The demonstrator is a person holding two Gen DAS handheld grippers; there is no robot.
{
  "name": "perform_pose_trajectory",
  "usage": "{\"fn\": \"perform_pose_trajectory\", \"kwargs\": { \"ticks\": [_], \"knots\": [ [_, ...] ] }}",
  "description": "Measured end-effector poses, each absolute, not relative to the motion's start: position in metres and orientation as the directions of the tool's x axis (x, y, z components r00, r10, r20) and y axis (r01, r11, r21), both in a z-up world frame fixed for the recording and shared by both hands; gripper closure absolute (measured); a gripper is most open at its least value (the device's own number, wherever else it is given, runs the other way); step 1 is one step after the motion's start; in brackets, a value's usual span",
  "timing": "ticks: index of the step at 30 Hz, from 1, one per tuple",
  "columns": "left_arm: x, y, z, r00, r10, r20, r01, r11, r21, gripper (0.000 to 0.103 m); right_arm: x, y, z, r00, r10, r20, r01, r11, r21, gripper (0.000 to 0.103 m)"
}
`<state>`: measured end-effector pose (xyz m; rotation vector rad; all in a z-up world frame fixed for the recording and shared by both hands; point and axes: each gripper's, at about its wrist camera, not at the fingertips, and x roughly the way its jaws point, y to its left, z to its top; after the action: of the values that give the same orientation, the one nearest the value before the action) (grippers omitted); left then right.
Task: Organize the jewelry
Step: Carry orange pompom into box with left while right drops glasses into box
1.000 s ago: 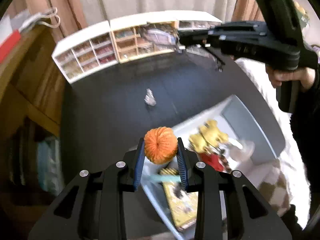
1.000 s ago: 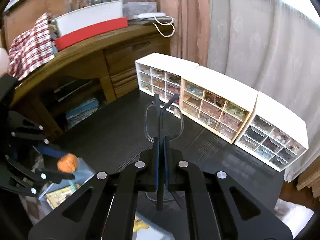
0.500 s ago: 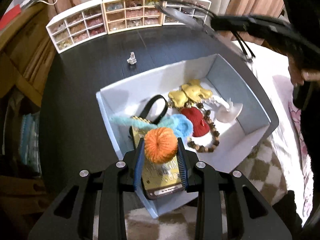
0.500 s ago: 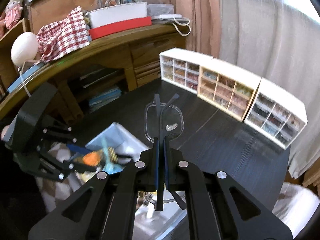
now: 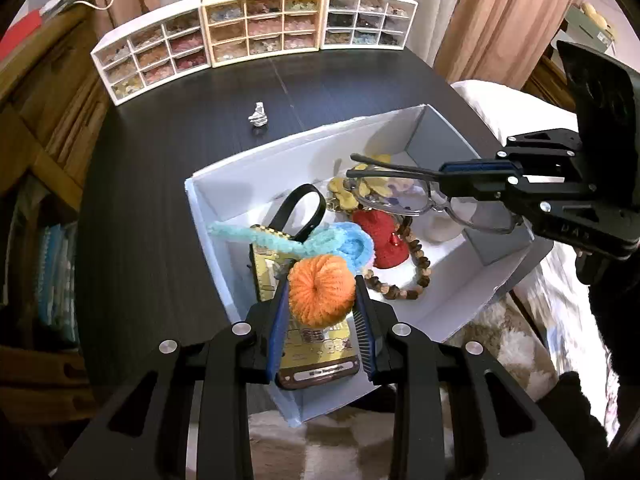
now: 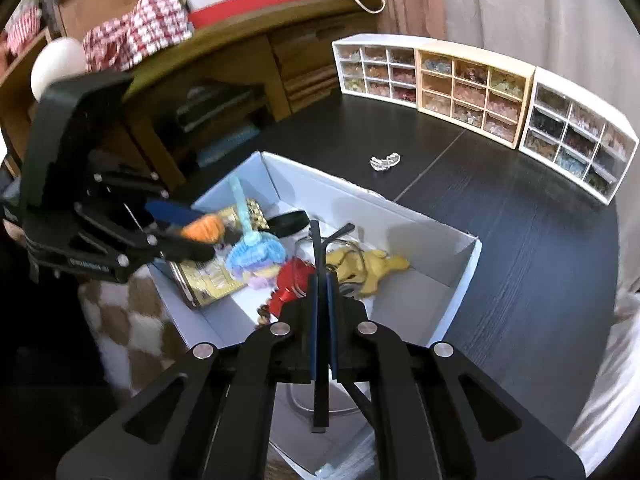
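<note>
Overhead, left claw (image 5: 322, 304) pinching orange pompom (image 5: 321, 290), above box (image 5: 256, 168)

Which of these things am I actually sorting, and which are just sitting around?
In the job: orange yarn pompom in left gripper; eyeglasses in right gripper; white box; small silver piece; bead drawer units.

Just lying about: checked cloth; books.

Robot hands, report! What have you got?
Left gripper shut on orange pompom. Right gripper shut on glasses. Both over white box.

Black gripper (image 5: 322, 304) frames — silver screws, blue-lined jaws.
</note>
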<state>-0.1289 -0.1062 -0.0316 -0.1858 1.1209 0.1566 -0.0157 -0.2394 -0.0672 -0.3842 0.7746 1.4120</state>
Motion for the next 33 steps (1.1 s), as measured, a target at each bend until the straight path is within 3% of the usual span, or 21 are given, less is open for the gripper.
{"fn": "perform_pose_trajectory", "kwargs": {
  "ticks": [6, 12, 14, 16, 17, 19, 21, 23, 27, 33],
  "knots": [
    [-0.123, -0.111, -0.034, 0.420, 0.030, -0.907, -0.210, 0.976, -0.065, 0.072, -0.010, -0.235, -0.075, -0.087, 0.720, -0.689, -0.953, 0.142, 0.268, 0.095],
    [-0.120, -0.110, -0.033, 0.436, 0.026, -0.900, -0.211, 0.975, -0.074, 0.072, -0.007, -0.232, -0.084, -0.075, 0.711, -0.699, -0.944, 0.175, 0.279, 0.087],
    [-0.120, -0.108, -0.031, 0.448, 0.031, -0.894, -0.210, 0.975, -0.072, 0.071, -0.011, -0.233, -0.078, -0.032, 0.725, -0.688, -0.948, 0.197, 0.251, 0.078],
    [-0.119, -0.105, -0.029, 0.456, 0.037, -0.889, -0.221, 0.973, -0.073, 0.070, -0.017, -0.236, -0.067, 0.048, 0.745, -0.665, -0.955, 0.229, 0.188, 0.042],
    [-0.119, -0.103, -0.028, 0.462, 0.042, -0.886, -0.228, 0.971, -0.073, 0.070, -0.018, -0.238, -0.063, 0.057, 0.756, -0.652, -0.956, 0.229, 0.183, 0.040],
    [-0.116, -0.101, -0.028, 0.453, 0.062, -0.889, -0.251, 0.966, -0.060, 0.056, -0.019, -0.242, -0.055, 0.062, 0.779, -0.624, -0.956, 0.227, 0.188, 0.038],
    [-0.114, -0.103, -0.027, 0.465, 0.057, -0.883, -0.254, 0.965, -0.071, 0.021, -0.019, -0.246, -0.048, 0.092, 0.786, -0.611, -0.954, 0.246, 0.174, 0.032],
    [-0.112, -0.109, -0.026, 0.477, 0.041, -0.878, -0.231, 0.970, -0.081, 0.011, -0.019, -0.251, -0.043, 0.125, 0.788, -0.603, -0.951, 0.268, 0.153, 0.028],
    [-0.111, -0.121, -0.024, 0.476, 0.062, -0.877, -0.206, 0.978, -0.042, 0.007, -0.013, -0.263, -0.032, 0.196, 0.796, -0.572, -0.935, 0.328, 0.136, 0.009],
    [-0.123, -0.107, 0.000, 0.527, 0.167, -0.834, -0.286, 0.958, 0.011, 0.004, 0.002, -0.277, -0.024, 0.240, 0.807, -0.540, -0.908, 0.383, 0.169, 0.007]
  ]
}}
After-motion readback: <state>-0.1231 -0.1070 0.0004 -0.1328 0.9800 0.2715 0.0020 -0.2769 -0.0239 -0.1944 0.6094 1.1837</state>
